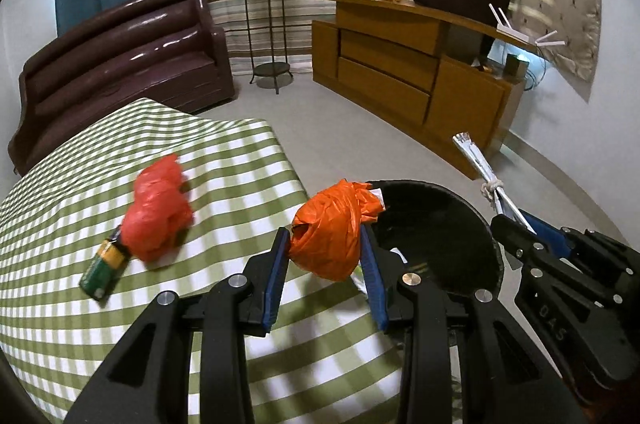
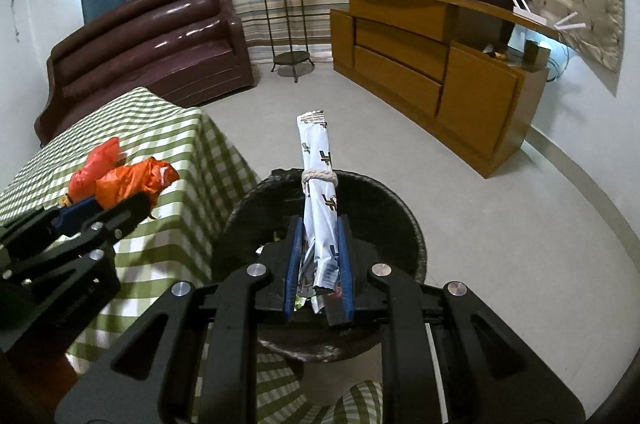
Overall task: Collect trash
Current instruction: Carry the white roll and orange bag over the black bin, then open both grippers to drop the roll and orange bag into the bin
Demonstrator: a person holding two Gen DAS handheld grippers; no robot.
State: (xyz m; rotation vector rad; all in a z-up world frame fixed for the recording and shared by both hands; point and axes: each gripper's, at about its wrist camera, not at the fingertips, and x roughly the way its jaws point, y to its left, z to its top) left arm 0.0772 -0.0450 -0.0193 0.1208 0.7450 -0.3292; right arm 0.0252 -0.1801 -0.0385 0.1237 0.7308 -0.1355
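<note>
My left gripper (image 1: 325, 244) is shut on a crumpled orange plastic bag (image 1: 334, 232) and holds it at the table's right edge, next to the black trash bin (image 1: 436, 236). A red plastic bag (image 1: 158, 208) and a green battery (image 1: 102, 270) lie on the green checked tablecloth (image 1: 208, 160). My right gripper (image 2: 319, 236) is shut on a rolled white wrapper (image 2: 318, 184) tied with string, held above the bin (image 2: 384, 200). The left gripper with the orange bag (image 2: 132, 182) shows at left in the right wrist view.
The bin stands on the floor beside the table. A brown sofa (image 1: 120, 56), a metal plant stand (image 1: 268, 24) and a wooden cabinet (image 1: 404, 64) stand farther back. Open grey floor (image 2: 480, 208) lies to the right.
</note>
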